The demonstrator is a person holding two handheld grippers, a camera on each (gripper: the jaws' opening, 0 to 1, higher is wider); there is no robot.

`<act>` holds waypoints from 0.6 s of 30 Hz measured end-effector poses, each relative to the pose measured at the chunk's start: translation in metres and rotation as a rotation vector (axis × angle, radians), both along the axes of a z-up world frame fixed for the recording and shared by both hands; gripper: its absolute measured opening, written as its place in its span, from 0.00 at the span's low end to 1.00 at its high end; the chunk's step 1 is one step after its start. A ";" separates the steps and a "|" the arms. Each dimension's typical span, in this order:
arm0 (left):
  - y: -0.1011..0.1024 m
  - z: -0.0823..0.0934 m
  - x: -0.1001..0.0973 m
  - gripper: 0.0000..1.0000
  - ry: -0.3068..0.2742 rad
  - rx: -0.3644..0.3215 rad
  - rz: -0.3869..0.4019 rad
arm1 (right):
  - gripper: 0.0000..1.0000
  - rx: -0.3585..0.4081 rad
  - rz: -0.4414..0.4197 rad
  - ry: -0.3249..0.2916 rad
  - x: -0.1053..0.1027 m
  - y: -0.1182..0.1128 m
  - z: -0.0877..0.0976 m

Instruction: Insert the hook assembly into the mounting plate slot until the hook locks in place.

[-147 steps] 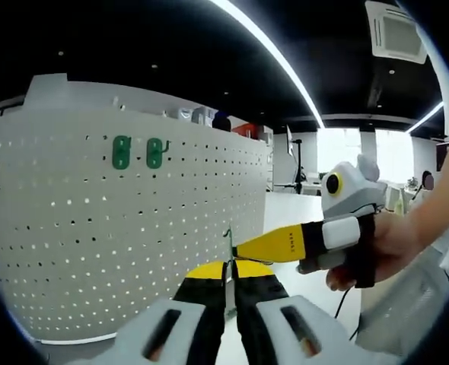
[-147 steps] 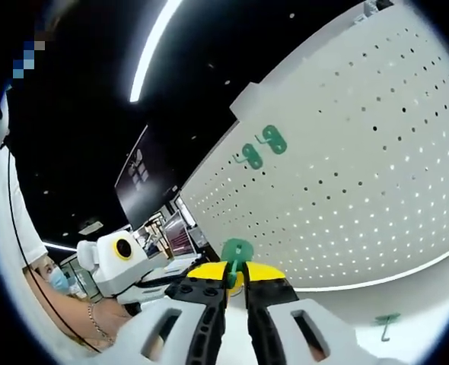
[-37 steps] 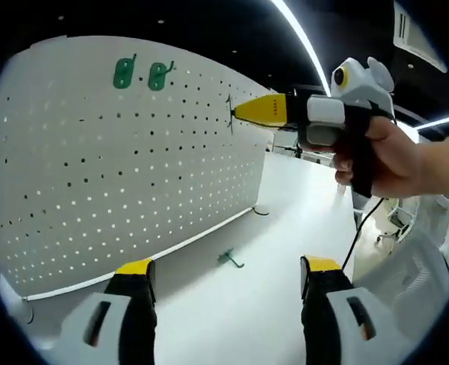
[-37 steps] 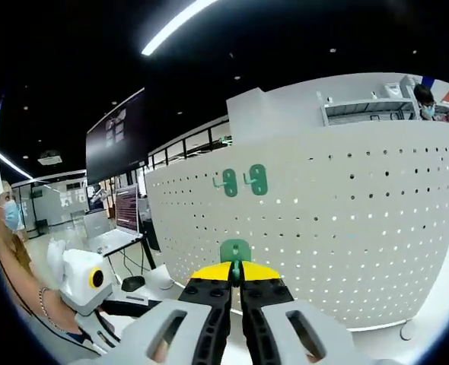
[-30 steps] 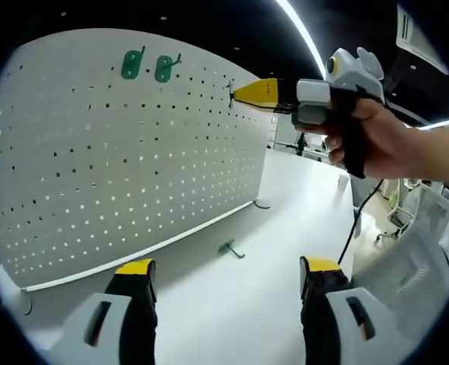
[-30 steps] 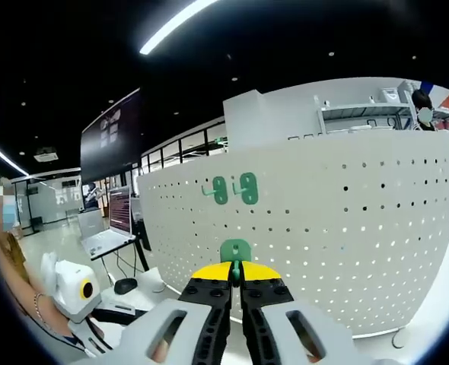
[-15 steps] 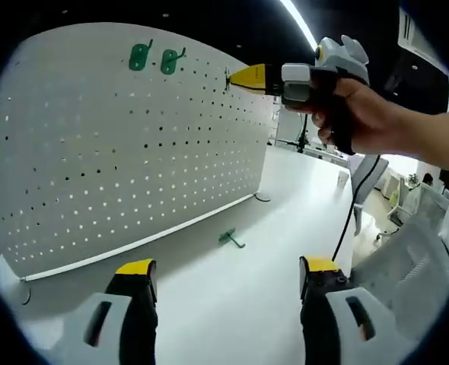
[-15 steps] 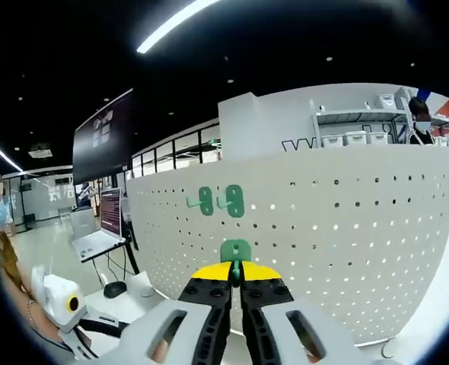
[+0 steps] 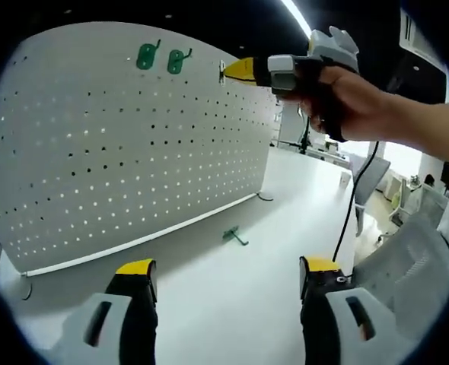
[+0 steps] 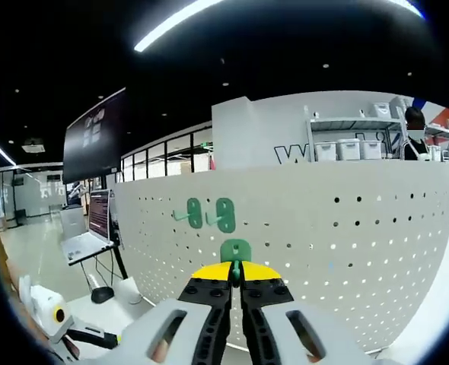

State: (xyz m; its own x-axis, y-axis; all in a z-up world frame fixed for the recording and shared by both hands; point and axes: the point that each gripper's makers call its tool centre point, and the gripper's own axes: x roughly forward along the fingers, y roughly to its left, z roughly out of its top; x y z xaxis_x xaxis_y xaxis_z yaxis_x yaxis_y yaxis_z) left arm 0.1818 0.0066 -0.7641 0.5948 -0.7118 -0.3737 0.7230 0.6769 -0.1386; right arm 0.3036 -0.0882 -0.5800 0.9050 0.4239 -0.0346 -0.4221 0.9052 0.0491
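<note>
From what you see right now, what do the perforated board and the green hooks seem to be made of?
The perforated board looks like sheet metal with a matte white coat, though rigid plastic is possible: it is thin, evenly punched and curves smoothly. The green hooks on the board and the green hook in the right gripper look like moulded plastic: uniform colour, rounded edges, slight sheen. The loose hook on the table looks alike.

The upright perforated panel (image 9: 125,144) is white, patterned with regular rows of small dark and light holes. Two green plastic hooks (image 9: 160,58) hang on it, and a third green hook (image 9: 234,236) lies on the plain white surface (image 9: 232,296). The left gripper (image 9: 224,272) and right gripper (image 10: 237,271) are yellow-tipped on black, with pale grey bodies. The right gripper's green hook plate (image 10: 235,250) matches the others.
</note>
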 end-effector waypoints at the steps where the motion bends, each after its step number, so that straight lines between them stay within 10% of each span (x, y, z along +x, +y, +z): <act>1: 0.000 0.000 0.000 0.79 -0.001 -0.004 0.002 | 0.00 -0.002 -0.002 -0.001 0.001 0.000 0.000; 18: -0.001 -0.006 -0.002 0.77 0.004 0.003 -0.009 | 0.00 -0.036 -0.088 -0.064 0.032 -0.010 0.021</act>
